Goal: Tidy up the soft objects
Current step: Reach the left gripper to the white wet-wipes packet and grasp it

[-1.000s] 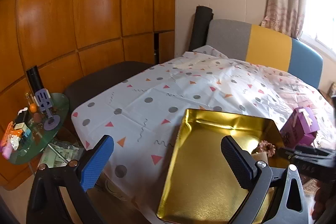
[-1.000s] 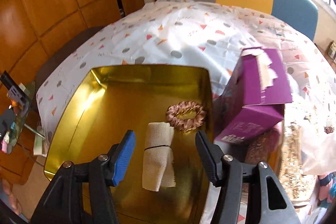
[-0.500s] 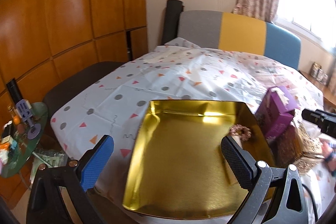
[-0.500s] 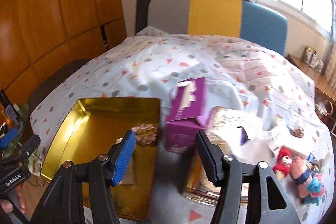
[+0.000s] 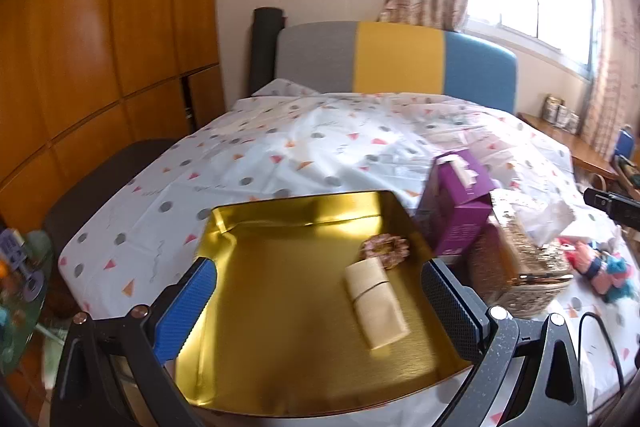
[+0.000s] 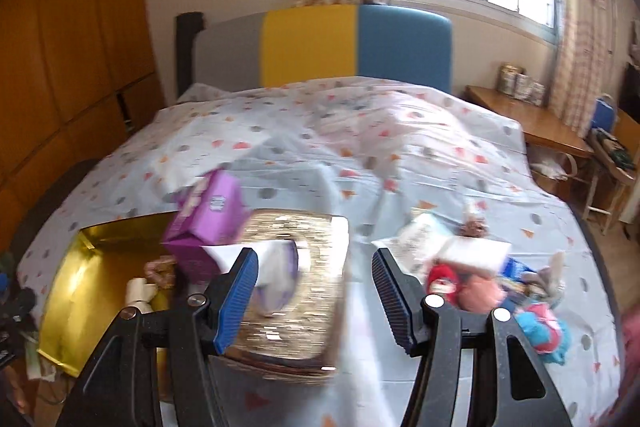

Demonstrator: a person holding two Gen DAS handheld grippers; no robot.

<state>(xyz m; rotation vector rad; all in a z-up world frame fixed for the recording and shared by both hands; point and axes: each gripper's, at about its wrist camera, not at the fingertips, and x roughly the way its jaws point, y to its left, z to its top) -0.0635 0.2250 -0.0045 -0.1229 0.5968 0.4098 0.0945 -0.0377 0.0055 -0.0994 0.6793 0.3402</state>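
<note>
Right wrist view: your right tongs have swung off the gold tray toward the soft toys at 3 o'clock; jaws open, nothing btwn.
Left wrist view: left tongs open, empty, now squarer over the tray.
Tray contents: cloth roll + scrunchie lie inside, touching.
Meaning: two items look stowed; toys on the bed prob. next pickup.
Obstacle: gold tissue box sits btwn tray & toys.
</note>
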